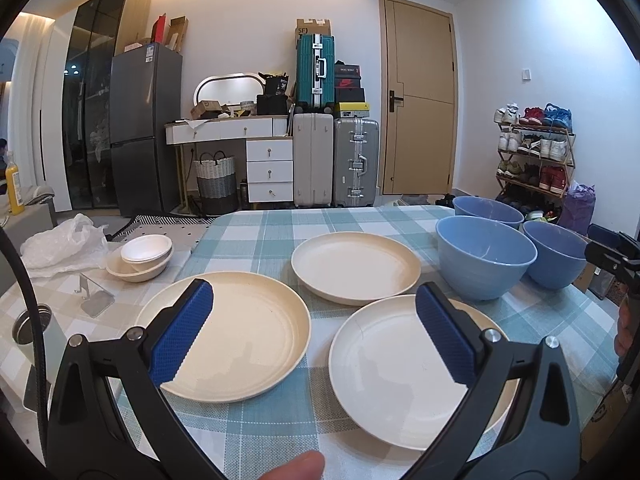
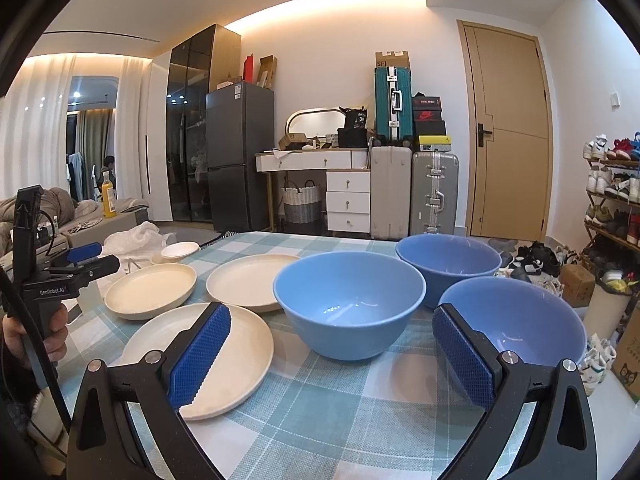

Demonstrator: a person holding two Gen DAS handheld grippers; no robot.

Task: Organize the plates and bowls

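While we hold both tongs wide apart and empty above the checked tabletop (image 1: 260, 232), the left tongs (image 1: 316, 332) hang over the gap between two near cream plates (image 1: 240, 336), a third plate (image 1: 354, 270) lying behind. Our right tongs (image 2: 332, 354) hover by three blue bowls (image 2: 348, 304), which stand close together right of the plates.

Both wrist views look low across the bench (image 1: 320, 240) toward the door (image 2: 512, 128); left sits nearer the plates (image 1: 354, 274), right nearer the bowls (image 2: 348, 304).
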